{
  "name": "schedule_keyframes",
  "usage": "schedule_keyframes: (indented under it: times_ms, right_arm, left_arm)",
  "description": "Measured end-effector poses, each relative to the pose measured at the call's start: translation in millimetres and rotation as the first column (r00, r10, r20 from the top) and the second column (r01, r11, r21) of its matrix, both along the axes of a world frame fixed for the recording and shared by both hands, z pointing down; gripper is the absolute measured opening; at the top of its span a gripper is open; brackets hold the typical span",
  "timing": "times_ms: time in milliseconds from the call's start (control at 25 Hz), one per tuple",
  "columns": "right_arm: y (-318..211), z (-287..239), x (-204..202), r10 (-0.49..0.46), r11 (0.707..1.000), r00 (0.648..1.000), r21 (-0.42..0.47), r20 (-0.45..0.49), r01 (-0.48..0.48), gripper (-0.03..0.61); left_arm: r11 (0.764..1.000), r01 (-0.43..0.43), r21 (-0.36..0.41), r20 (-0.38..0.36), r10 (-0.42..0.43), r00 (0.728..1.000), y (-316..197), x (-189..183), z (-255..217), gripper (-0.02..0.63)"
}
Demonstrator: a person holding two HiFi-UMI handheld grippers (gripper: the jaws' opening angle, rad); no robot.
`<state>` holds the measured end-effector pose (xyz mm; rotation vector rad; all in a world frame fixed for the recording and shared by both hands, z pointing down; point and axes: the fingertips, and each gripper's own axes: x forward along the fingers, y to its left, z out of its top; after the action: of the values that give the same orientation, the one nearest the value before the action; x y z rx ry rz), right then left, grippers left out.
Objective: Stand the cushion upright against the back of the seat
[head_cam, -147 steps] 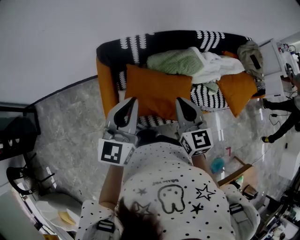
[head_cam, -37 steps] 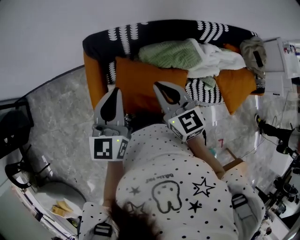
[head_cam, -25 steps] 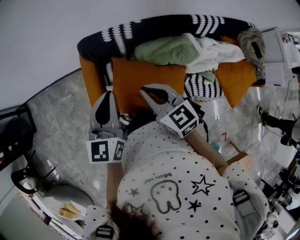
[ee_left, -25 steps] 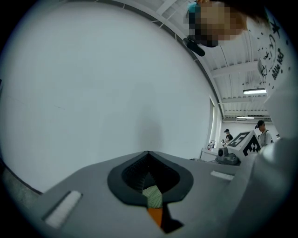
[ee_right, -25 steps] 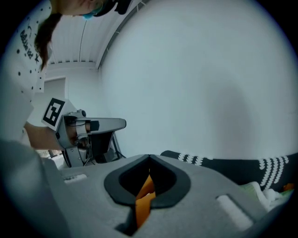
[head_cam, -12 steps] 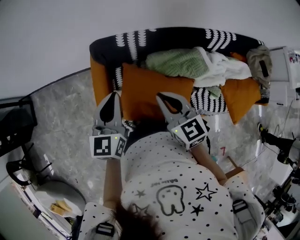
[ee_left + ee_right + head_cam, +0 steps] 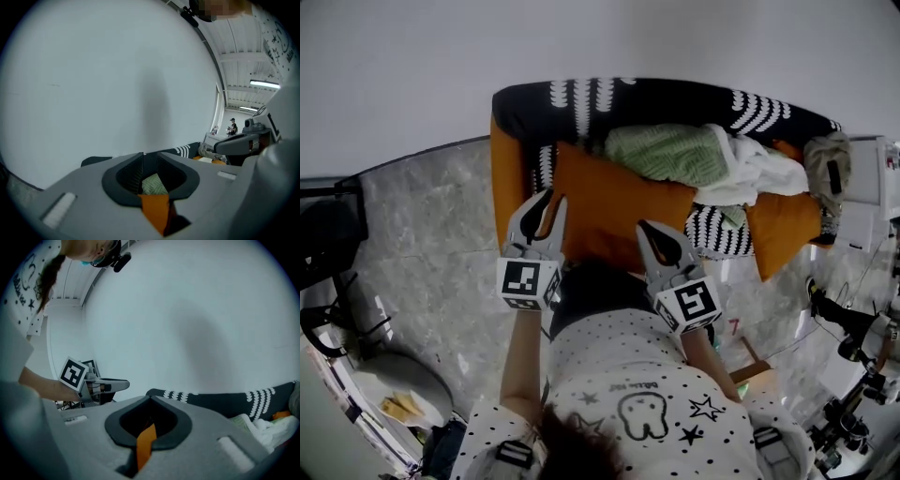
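Grey marbled floor [image 7: 431, 244], glossy and veined, runs up to a plain white wall [image 7: 600, 37], and against that wall I see the sofa [image 7: 525, 103]. Its rounded back is dressed in a black fabric with rows of white scallop marks, over smooth orange side panels.

Furthest left is the left claw [image 7: 547, 200], a grey moulded shell with dark inner pads, reaching toward the sofa's left end. Its jaws have just been opening and now stand a little apart. Through its own camera I see nothing pinched between the pads. Orange cloth and a bit of green weave only show beyond the gap.

Next comes the orange cushion [image 7: 614, 211], a broad, soft rectangle with a matte cover. It sits on the left half of the seat with its upper edge tipped back against the patterned backrest. Behind and above it lies a green blanket [image 7: 670, 155] of ribbed knit, bunched up.

My right claw [image 7: 656, 234] hovers in front of the cushion's lower right part. Its tips meet, and only a thin sliver of orange is visible through the slot behind them.

Further right a crumpled white cloth [image 7: 755, 173] spills over the seat, and a smaller orange pillow [image 7: 783, 225] leans at the sofa's right end.
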<state>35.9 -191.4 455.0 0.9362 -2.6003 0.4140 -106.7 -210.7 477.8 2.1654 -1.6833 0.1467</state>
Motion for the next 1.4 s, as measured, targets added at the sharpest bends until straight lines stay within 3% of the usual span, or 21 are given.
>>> schedule_keyframes:
  times_ms: [320, 600, 840, 1120, 1400]
  right_arm:
    - [-5, 15, 9, 0.037, 0.999, 0.999, -0.035, -0.018, -0.038, -0.005]
    - [3, 27, 14, 0.058, 0.996, 0.998, -0.071, -0.023, -0.059, -0.005]
    - [6, 33, 15, 0.063, 0.994, 0.998, -0.093, -0.020, -0.064, -0.005]
    - [3, 43, 15, 0.064, 0.992, 0.998, -0.114, 0.003, -0.063, -0.005]
    - [5, 64, 11, 0.055, 0.990, 0.998, -0.131, 0.006, -0.054, -0.005]
  left_arm:
    - [0.993, -0.026, -0.118, 0.051, 0.032, 0.998, -26, 7, 77, 0.104]
    - [0.985, -0.045, -0.165, 0.034, 0.052, 0.998, -40, 18, 116, 0.117]
    - [0.978, -0.024, -0.207, 0.088, 0.043, 0.995, -50, 15, 160, 0.117]
    - [0.965, -0.016, -0.261, 0.090, 0.041, 0.995, -62, 15, 206, 0.141]
    - [0.953, 0.007, -0.303, 0.048, 0.008, 0.999, -73, 10, 244, 0.163]
